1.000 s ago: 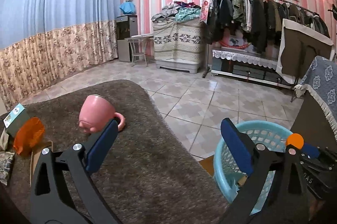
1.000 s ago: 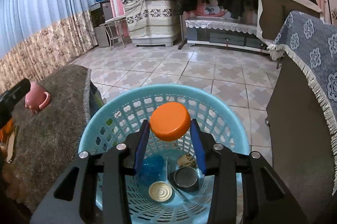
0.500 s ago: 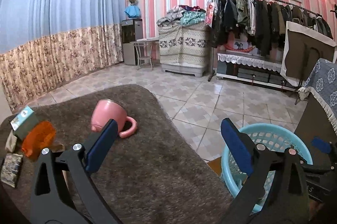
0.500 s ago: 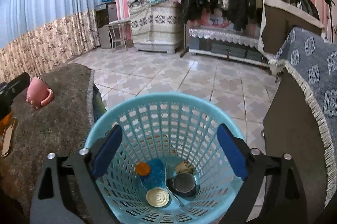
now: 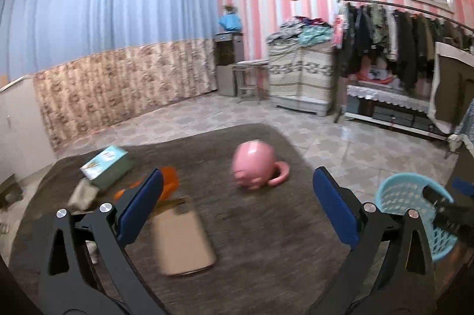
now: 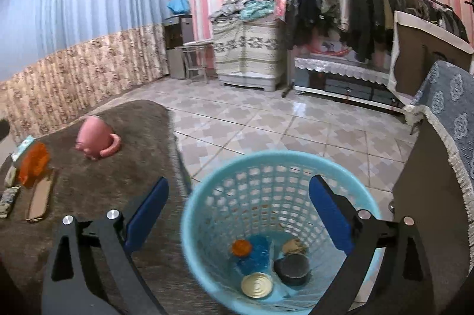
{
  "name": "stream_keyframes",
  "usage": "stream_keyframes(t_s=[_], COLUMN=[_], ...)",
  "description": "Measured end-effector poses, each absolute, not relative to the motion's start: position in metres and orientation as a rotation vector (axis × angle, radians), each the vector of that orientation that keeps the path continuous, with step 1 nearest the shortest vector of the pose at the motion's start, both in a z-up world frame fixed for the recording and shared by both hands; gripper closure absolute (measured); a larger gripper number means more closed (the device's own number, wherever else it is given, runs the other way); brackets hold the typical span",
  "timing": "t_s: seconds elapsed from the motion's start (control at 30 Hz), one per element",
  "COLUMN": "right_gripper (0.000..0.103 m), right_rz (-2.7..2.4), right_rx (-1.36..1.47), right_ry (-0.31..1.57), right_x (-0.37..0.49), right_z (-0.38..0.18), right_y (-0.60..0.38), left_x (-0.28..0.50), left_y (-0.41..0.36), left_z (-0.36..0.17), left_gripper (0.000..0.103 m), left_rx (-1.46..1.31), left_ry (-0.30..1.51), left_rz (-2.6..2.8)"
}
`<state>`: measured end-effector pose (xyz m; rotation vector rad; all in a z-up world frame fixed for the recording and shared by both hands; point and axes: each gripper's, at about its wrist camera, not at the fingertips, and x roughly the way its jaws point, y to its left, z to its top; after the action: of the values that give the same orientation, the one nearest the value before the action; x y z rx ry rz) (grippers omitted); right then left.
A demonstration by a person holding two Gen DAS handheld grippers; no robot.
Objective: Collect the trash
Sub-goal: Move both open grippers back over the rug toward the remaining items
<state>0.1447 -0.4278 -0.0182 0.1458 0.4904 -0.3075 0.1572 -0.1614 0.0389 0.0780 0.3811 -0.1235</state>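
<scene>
Trash already fills the bottom of the light-blue perforated plastic basket [image 6: 275, 229] at lower centre of the right view: an orange cap [image 6: 242, 247], a tin lid [image 6: 256, 284]. More lies on the brown-carpeted tabletop [image 5: 260, 249] at lower left, around a crumpled orange wrapper [image 5: 169, 181]. Both the left tool [image 5: 235, 214] and right tool [image 6: 238, 214] gape, released and empty. Judged: between pickups; next, reach for the wrapper.
</scene>
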Motion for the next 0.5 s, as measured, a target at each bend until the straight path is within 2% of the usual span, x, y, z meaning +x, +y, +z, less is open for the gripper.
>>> stream_keyframes(t_s=[0.5], right_gripper=[0.008], right_rz=[-0.125], right_rx=[0.029], right_ry=[0.511], right_x=[0.169], right_z=[-0.018], right_y=[-0.331], left_x=[0.142], left_y=[0.015], left_z=[0.018], left_gripper=[0.005], left_rx=[-0.069], left_ry=[0.451], left_rz=[0.155])
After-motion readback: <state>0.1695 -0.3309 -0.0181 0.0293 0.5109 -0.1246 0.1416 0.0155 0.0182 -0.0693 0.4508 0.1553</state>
